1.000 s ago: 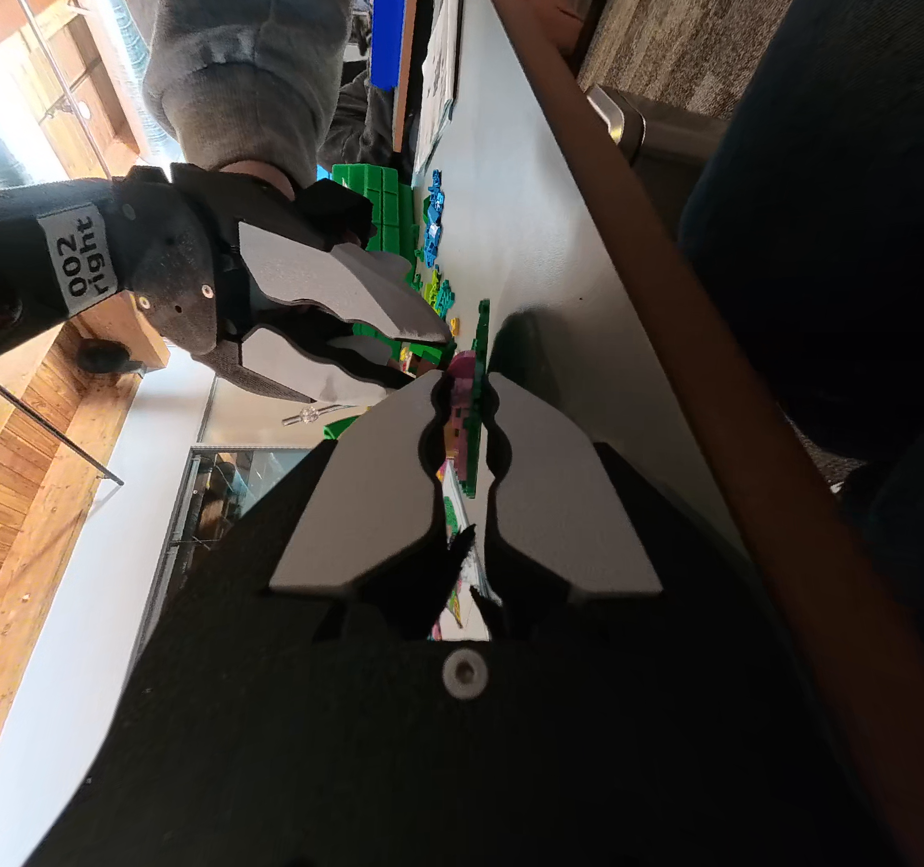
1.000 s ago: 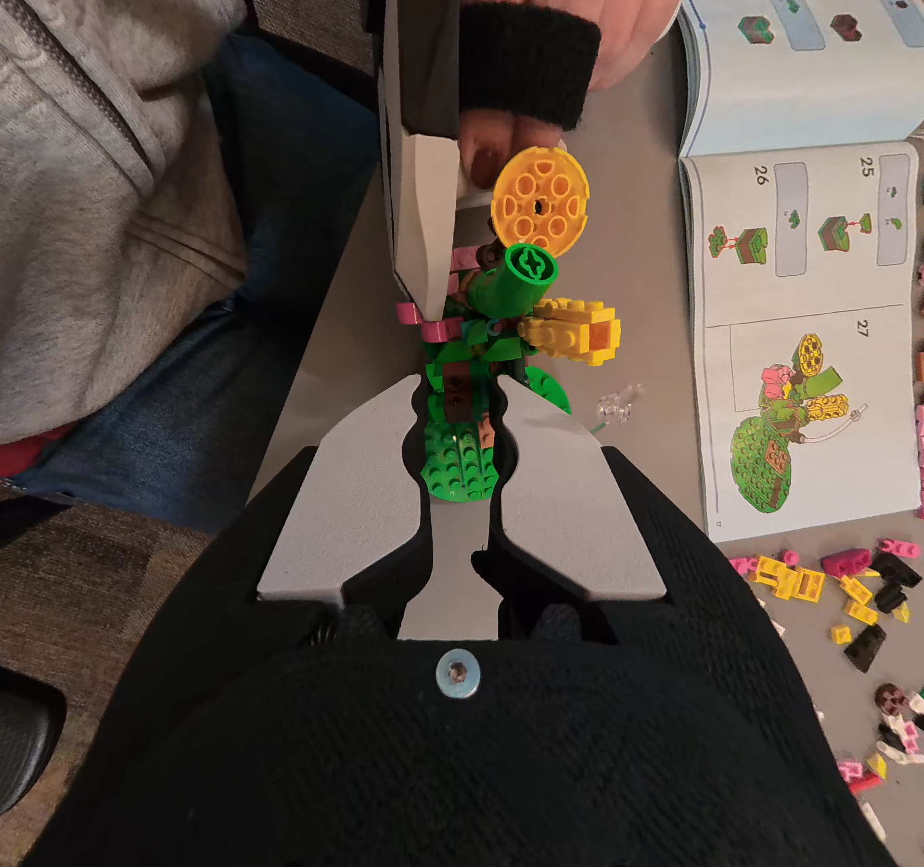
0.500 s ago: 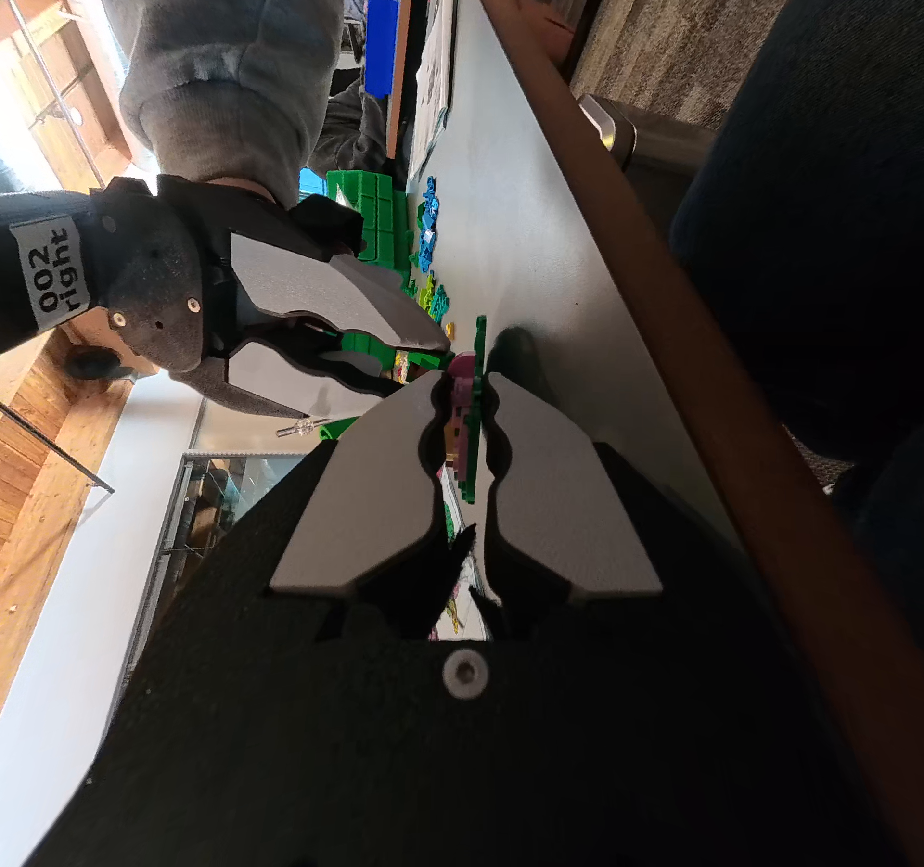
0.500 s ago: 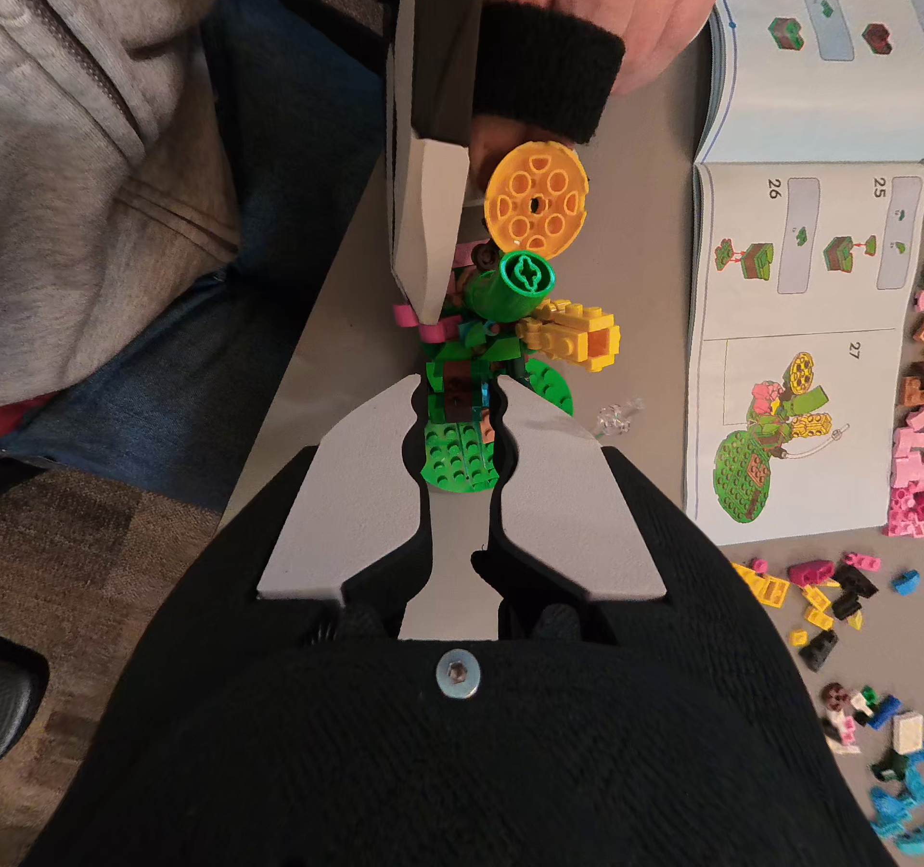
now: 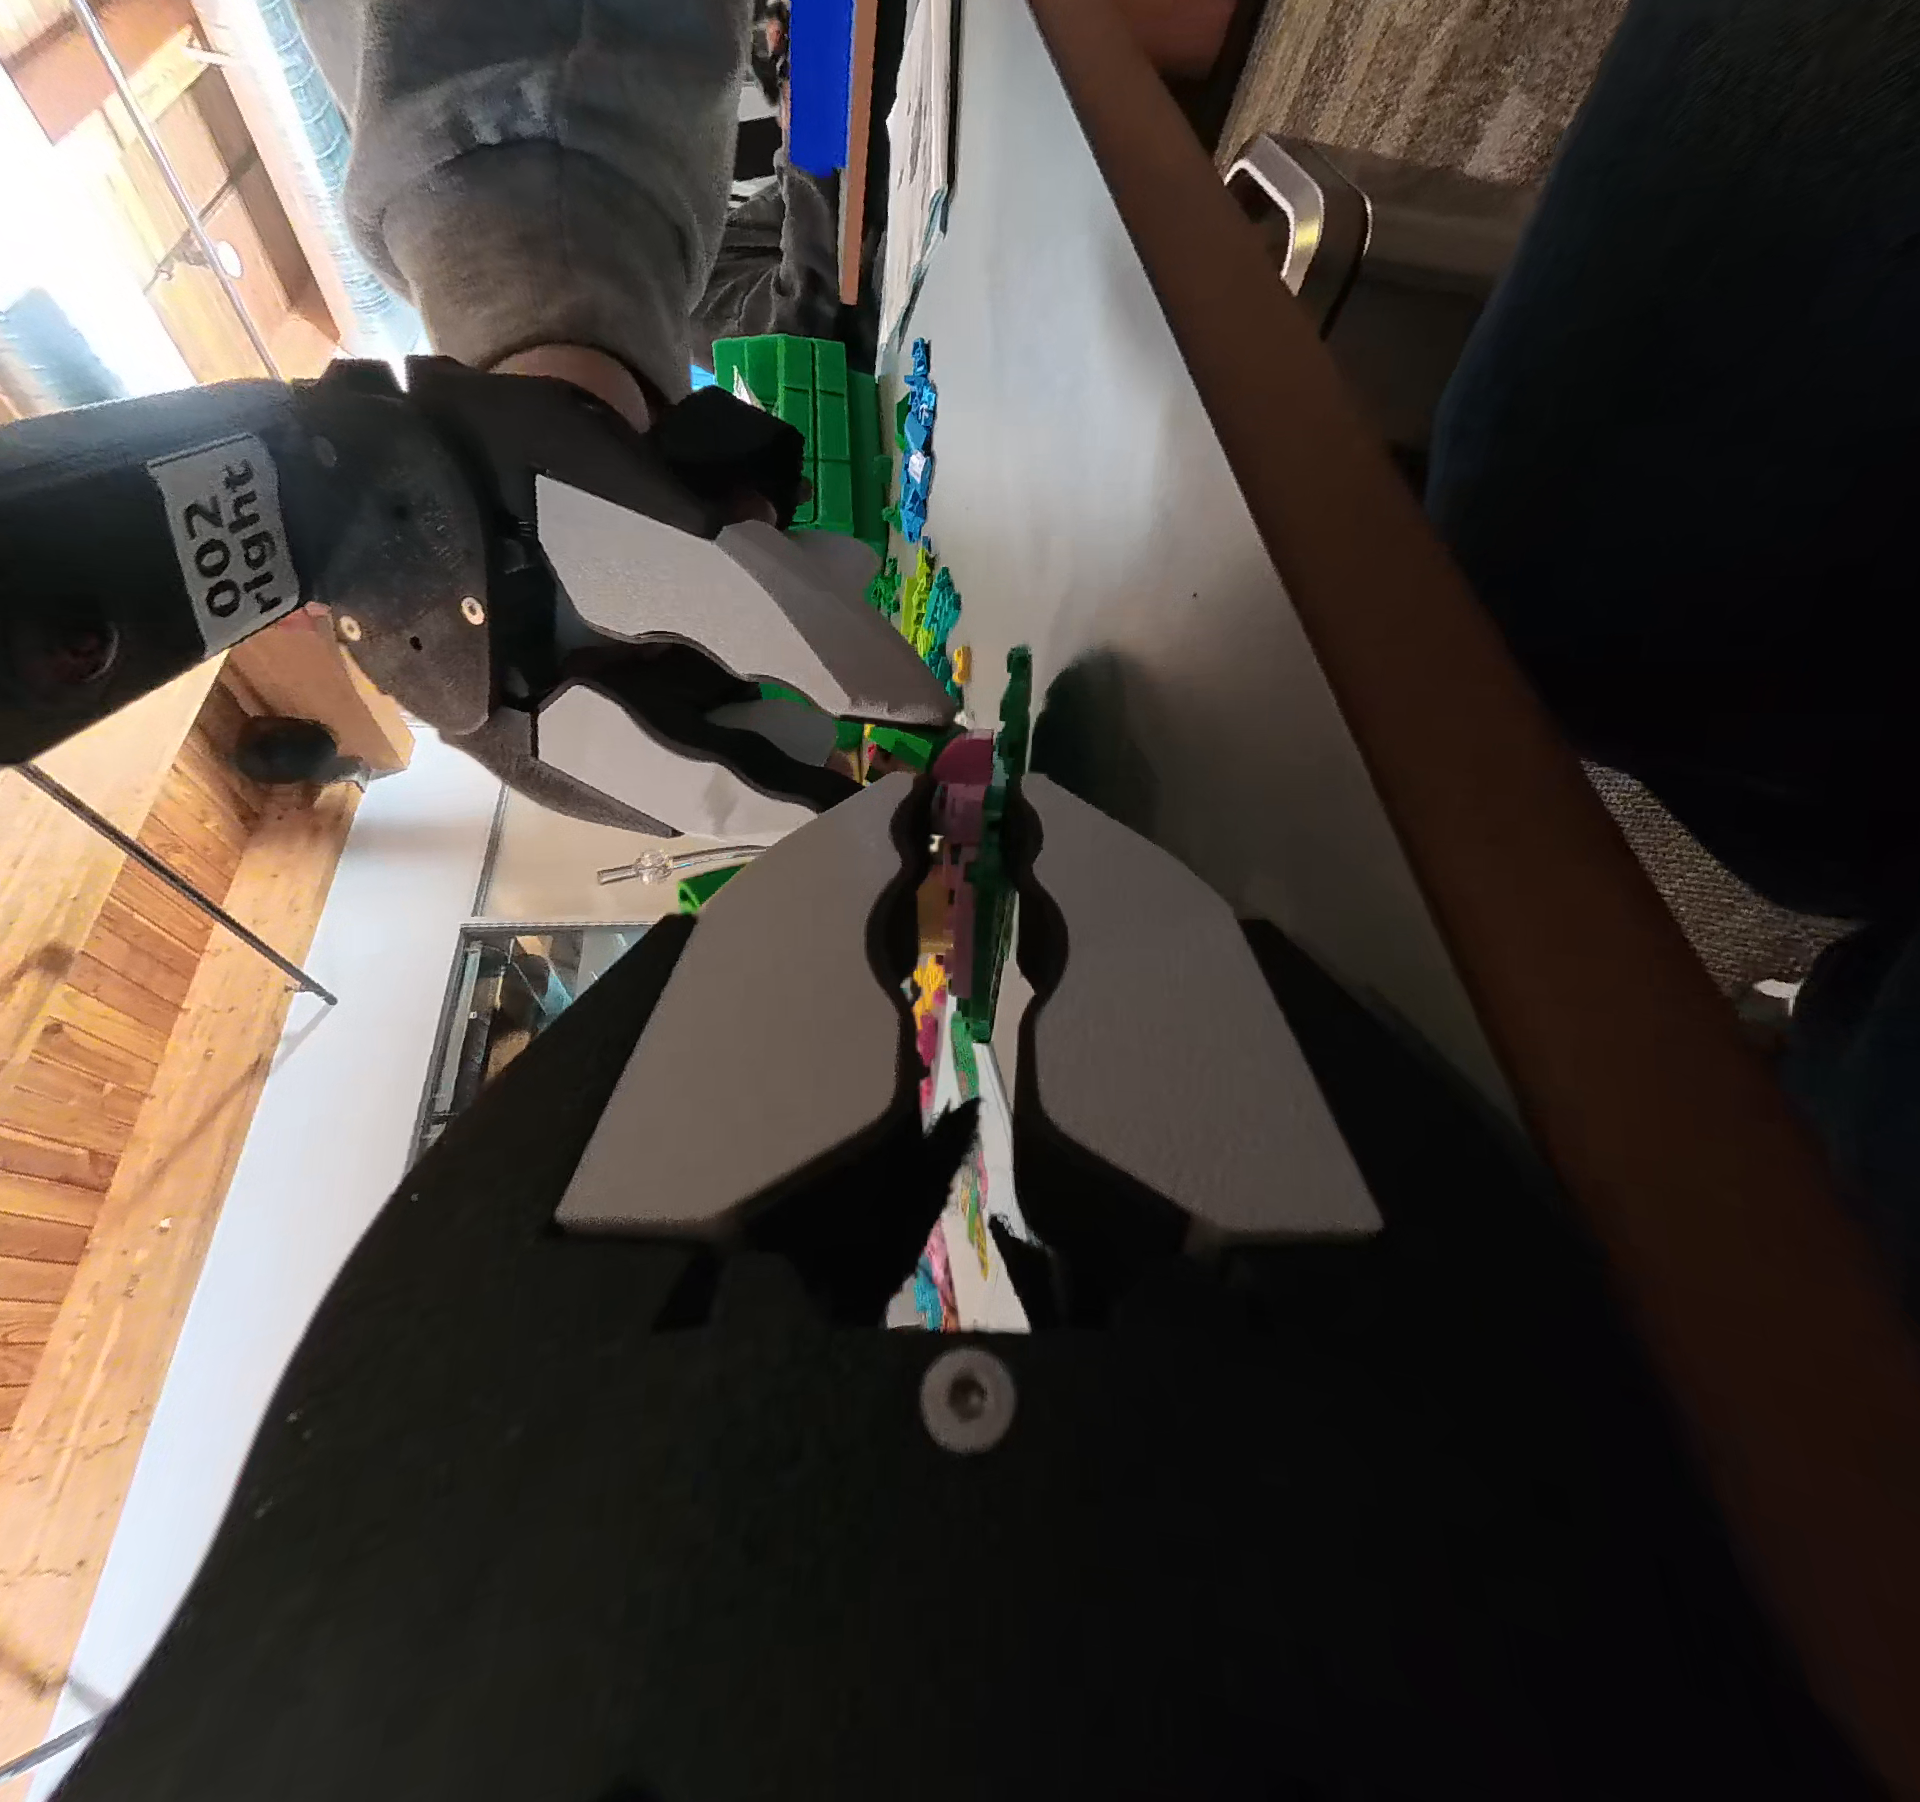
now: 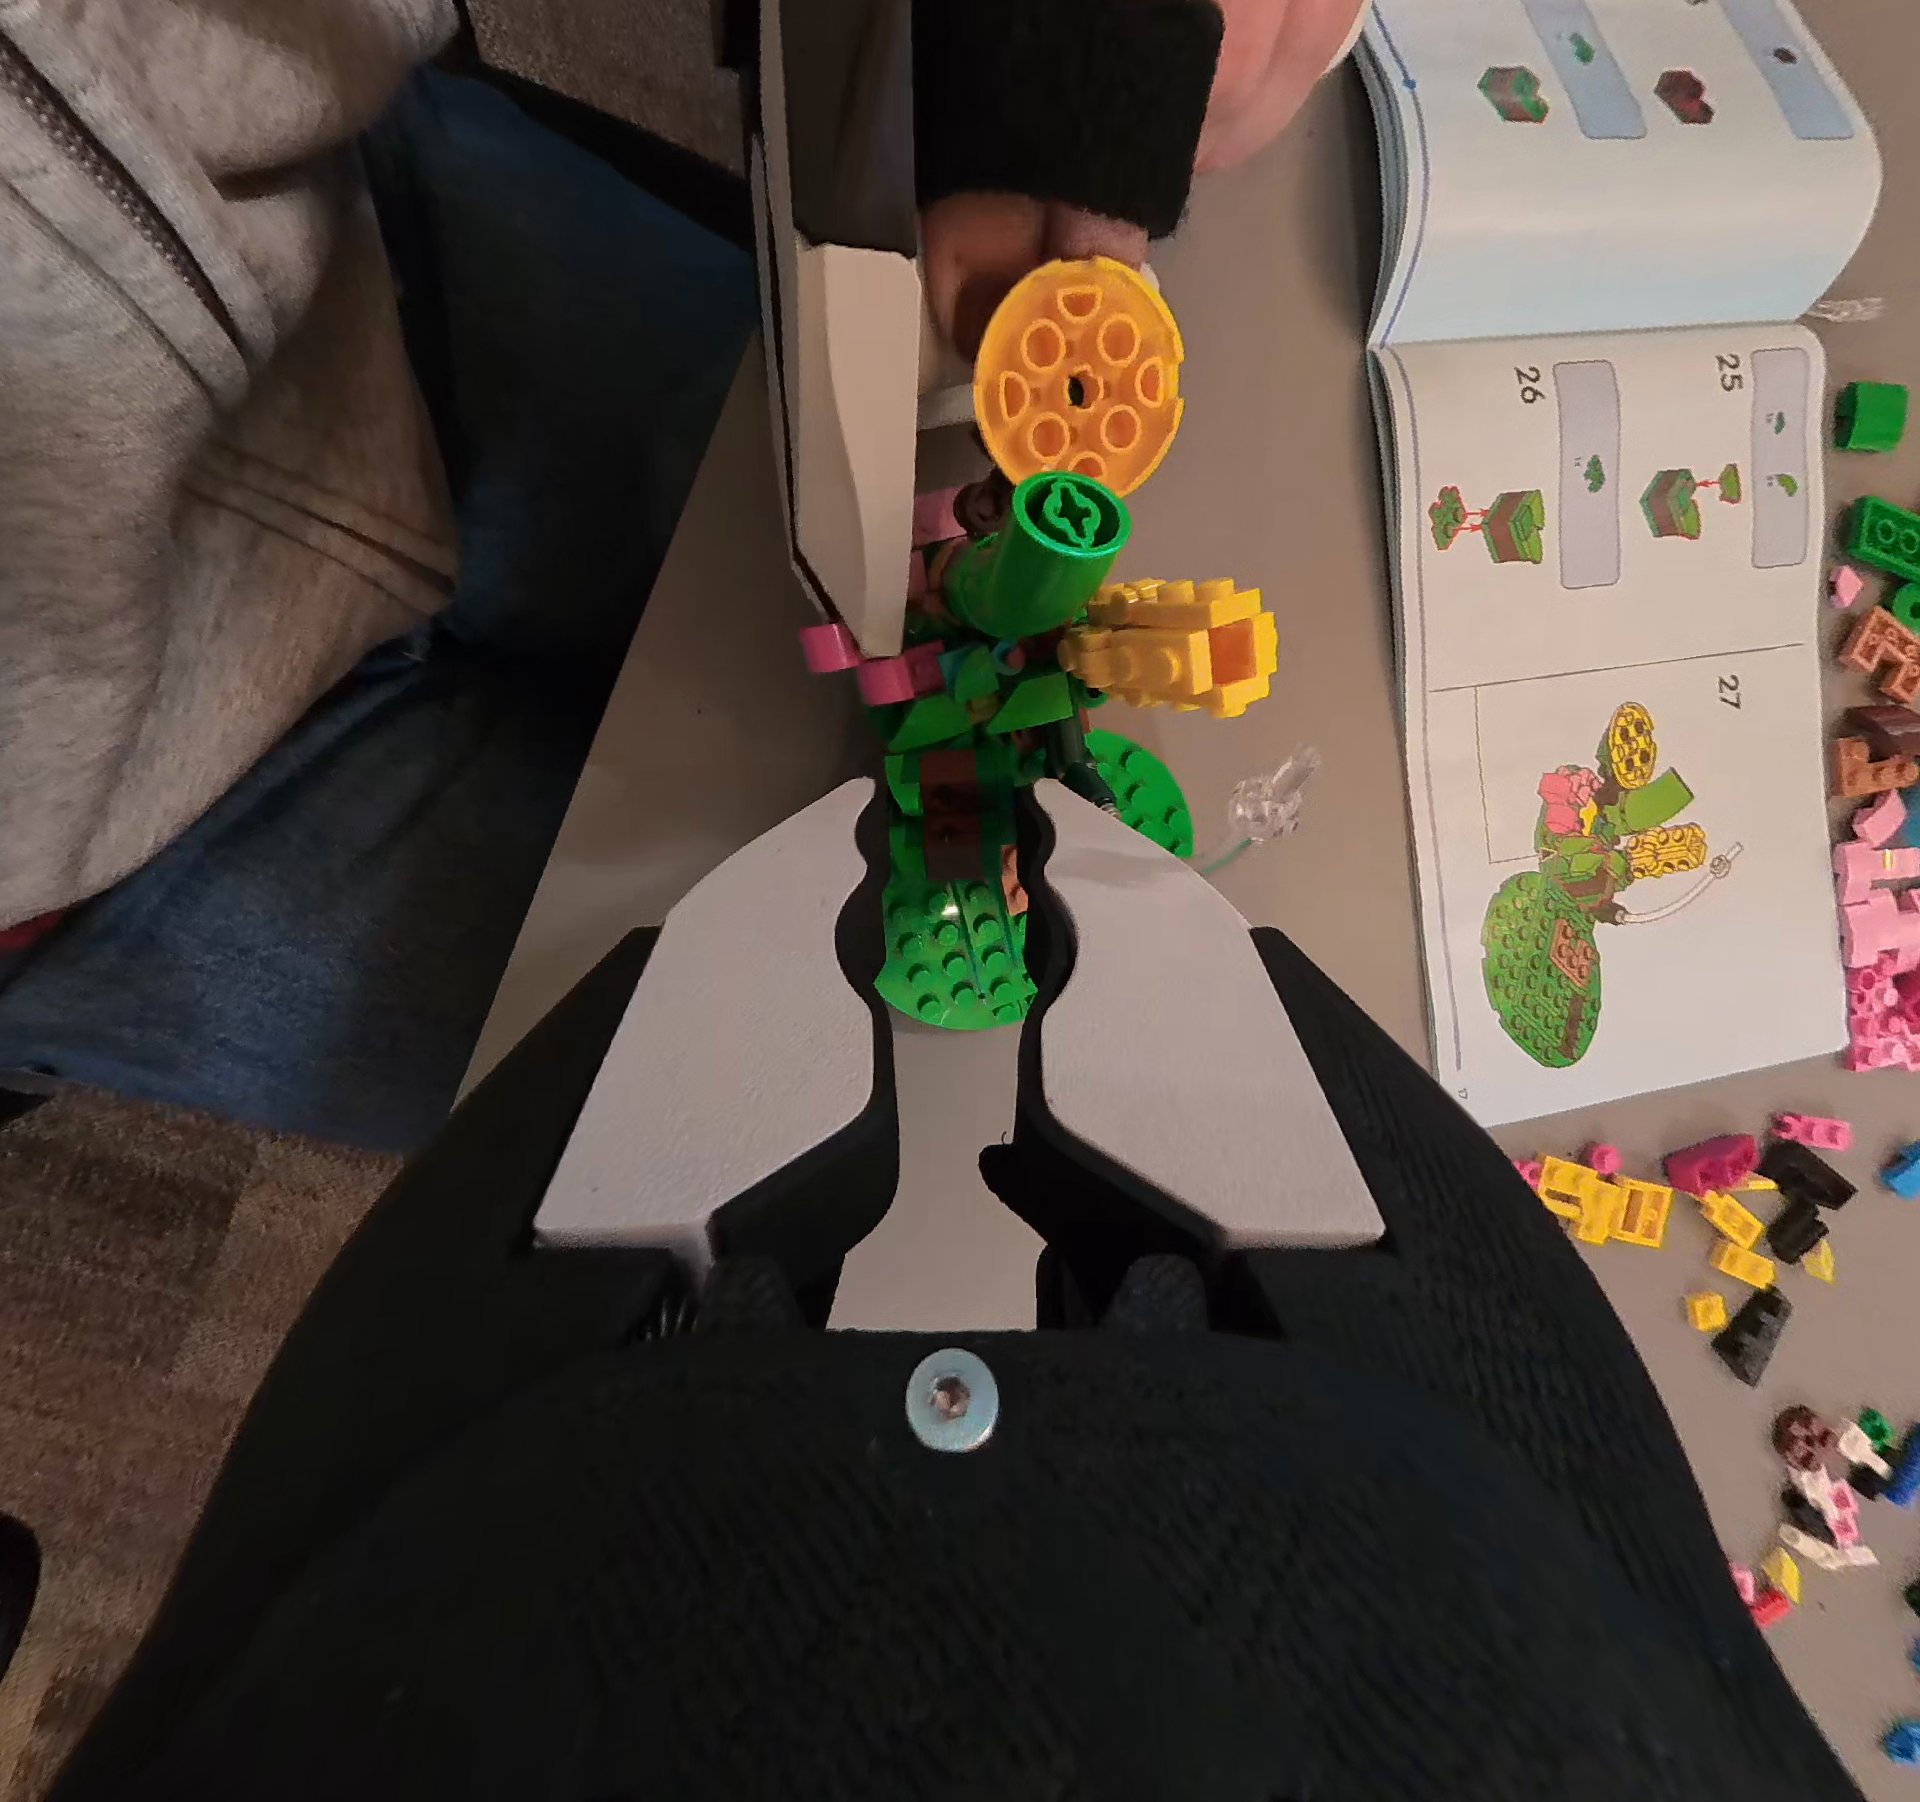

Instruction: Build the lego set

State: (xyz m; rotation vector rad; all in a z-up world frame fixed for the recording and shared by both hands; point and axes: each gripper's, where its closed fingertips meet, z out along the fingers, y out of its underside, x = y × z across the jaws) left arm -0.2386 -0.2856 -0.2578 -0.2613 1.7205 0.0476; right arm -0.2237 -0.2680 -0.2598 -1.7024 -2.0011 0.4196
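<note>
A brick-built plant model (image 6: 961, 817) stands near the tabletop's (image 6: 644, 817) left edge, as the right wrist view shows it, on a round green studded base (image 6: 951, 963). From its stem rise a yellow disc (image 6: 1078, 379), a green tube (image 6: 1049, 557) and a yellow brick cluster (image 6: 1174, 646); pink pieces (image 6: 868, 666) sit on its left side.

The right gripper (image 6: 951, 807) has its jaws narrow, closed on the model's lower stem of green and brown bricks, both pads against it above the base.

The left gripper (image 5: 961, 796) comes in from the opposite side, at the tabletop's edge. Its jaws are narrow too, closed on the model's pink and green bricks (image 5: 971, 848). In the right wrist view one of its fingers (image 6: 857, 464) lies against the pink pieces, with a hand (image 6: 1143, 7) behind it wearing a black strap.

A clear piece (image 6: 1273, 802) on a thin green line lies just right of the base. Farther right an open instruction booklet (image 6: 1590, 713) lies flat, and loose bricks (image 6: 1683, 1212) in yellow, black and pink are scattered beyond it towards the tabletop's right side. A grey sleeve (image 5: 540, 142) shows above the right gripper in the left wrist view.
</note>
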